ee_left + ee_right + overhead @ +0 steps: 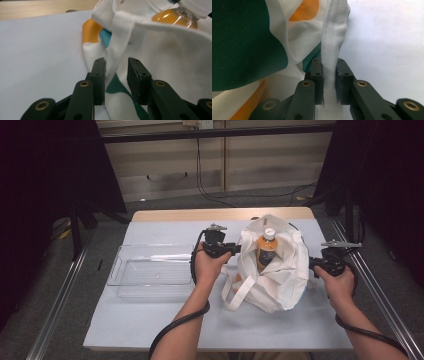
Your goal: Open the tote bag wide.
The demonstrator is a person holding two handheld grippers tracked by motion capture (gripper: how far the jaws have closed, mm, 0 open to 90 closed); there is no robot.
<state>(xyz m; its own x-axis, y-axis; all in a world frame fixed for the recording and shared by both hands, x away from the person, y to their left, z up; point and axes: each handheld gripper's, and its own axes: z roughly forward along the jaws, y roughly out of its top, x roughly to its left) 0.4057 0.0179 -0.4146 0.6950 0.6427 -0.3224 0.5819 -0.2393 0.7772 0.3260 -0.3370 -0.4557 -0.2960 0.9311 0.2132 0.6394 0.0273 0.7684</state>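
Observation:
A white cloth bag (280, 282) with green and orange patches stands on the table, mouth up. A bottle of orange drink (267, 249) with a white cap stands inside it. My left gripper (234, 249) is at the bag's left edge. In the left gripper view its jaws (116, 61) stand apart, and a white strap (120, 37) hangs between them without being pinched. The bottle (172, 16) shows above the bag's rim. My right gripper (312, 264) is at the bag's right side. In the right gripper view it (329, 61) is shut on the bag's white strap (332, 42).
A clear plastic tray (145, 276) lies on the grey table cover (200, 325) to the left of my left hand. Metal rails run along both sides of the table. Cables trail from both grippers toward the front edge.

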